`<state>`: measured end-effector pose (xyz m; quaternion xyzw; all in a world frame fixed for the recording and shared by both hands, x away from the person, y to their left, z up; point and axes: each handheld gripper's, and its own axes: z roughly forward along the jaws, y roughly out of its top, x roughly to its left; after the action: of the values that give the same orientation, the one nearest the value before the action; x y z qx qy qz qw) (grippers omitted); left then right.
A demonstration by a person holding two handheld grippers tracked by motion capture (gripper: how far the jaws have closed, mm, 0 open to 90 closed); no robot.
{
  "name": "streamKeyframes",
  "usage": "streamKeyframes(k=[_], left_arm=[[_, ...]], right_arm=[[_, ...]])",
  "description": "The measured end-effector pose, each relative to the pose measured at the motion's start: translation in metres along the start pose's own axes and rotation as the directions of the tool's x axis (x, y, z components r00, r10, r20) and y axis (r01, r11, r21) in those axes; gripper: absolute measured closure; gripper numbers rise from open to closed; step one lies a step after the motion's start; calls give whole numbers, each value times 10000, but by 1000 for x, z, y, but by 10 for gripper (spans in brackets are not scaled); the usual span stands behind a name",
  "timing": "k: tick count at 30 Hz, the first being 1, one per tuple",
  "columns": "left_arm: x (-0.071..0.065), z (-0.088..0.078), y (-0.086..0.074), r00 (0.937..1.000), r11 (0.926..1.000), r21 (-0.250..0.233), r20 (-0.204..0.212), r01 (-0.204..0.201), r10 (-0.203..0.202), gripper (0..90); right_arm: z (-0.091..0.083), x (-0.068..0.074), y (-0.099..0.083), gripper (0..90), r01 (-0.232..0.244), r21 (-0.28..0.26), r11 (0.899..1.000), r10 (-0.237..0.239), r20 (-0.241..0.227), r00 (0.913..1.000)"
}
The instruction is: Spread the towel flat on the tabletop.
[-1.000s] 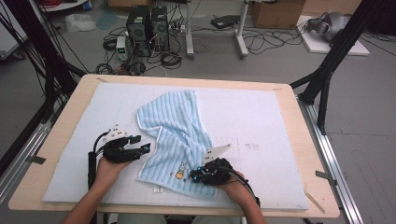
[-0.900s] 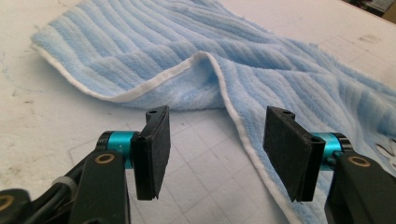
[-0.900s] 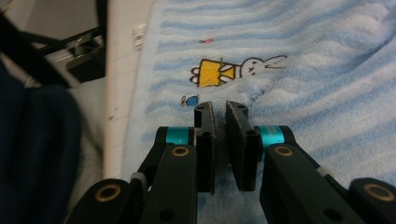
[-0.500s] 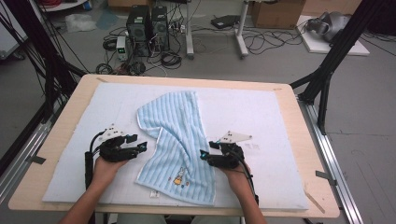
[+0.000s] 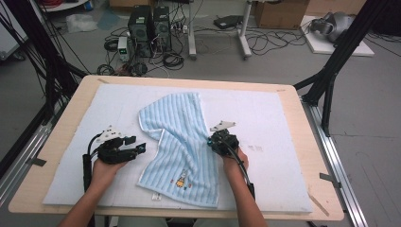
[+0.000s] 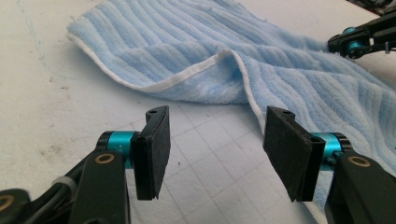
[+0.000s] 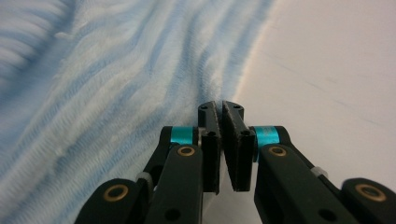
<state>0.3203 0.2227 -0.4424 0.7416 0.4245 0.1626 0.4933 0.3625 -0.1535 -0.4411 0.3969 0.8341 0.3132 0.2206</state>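
A light blue striped towel with a white hem lies partly folded on the white mat; a small embroidered figure shows near its front edge. My left gripper rests on the mat just left of the towel, open, its jaws facing the hem with nothing between them. My right gripper sits at the towel's right edge. Its jaws have just been closing and now stand shut, pinching the edge of the towel. Across the towel, the left gripper view catches the right gripper.
The mat covers a wooden table framed by black struts. On the floor beyond are computer towers, cables and boxes. Bare mat lies to the right of the towel.
My right gripper has left the towel's front part and moved back to its right edge. The towel's front part now lies spread flat. The left gripper has stayed put.
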Motion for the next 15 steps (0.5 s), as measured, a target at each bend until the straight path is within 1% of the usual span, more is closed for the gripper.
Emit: streamKeyframes(k=[1, 2, 4, 5, 6, 7, 8, 9, 10, 12, 13, 15], left_arm=[[0, 0, 0, 10000, 10000, 16, -2, -7, 7, 417], [-1, 0, 0, 10000, 10000, -5, -4, 25, -25, 417], [-1, 1, 0, 10000, 10000, -10, 13, 6, -6, 417], [-2, 1, 0, 10000, 10000, 9, 26, 7, -7, 417], [-2, 2, 0, 10000, 10000, 12, 57, 8, -8, 417], [-3, 3, 0, 10000, 10000, 54, 86, 32, -33, 418], [-3, 3, 0, 9998, 9999, 128, 178, 21, -23, 427], [-4, 5, 0, 9995, 9999, 140, 318, 20, -24, 448], [-6, 6, 0, 9988, 9998, 183, 496, 10, -19, 488], [-11, 12, 2, 9958, 9998, 187, 909, 113, -129, 552], [-14, 16, 3, 9937, 9997, 215, 1116, 80, -104, 572], [-20, 24, 7, 9888, 9993, 334, 1480, 151, -199, 584]], right_arm=[[-3, -4, -3, 859, -42, 68, 10000, 39, 415, 9991], [-5, -10, -7, 859, -210, 134, 9997, 199, 747, 9970], [-11, -20, -14, 841, -540, 199, 9983, 510, 1252, 9908], [-14, -24, -17, 775, -769, 171, 9969, 739, 1332, 9883], [-16, -26, -19, 710, -969, 56, 9953, 953, 1324, 9866], [-19, -28, -21, 657, -1025, -129, 9946, 1033, 1105, 9885], [-22, -28, -23, 624, -1075, -318, 9937, 1097, 791, 9908], [-25, -27, -24, 596, -944, -482, 9944, 975, 666, 9930], [-29, -25, -26, 563, -854, -624, 9944, 895, 658, 9938], [-36, -24, -30, 530, -793, -821, 9935, 833, 472, 9954], [-39, -23, -32, 520, -761, -945, 9926, 804, 432, 9958], [-44, -23, -36, 502, -874, -1099, 9901, 912, 302, 9954]])
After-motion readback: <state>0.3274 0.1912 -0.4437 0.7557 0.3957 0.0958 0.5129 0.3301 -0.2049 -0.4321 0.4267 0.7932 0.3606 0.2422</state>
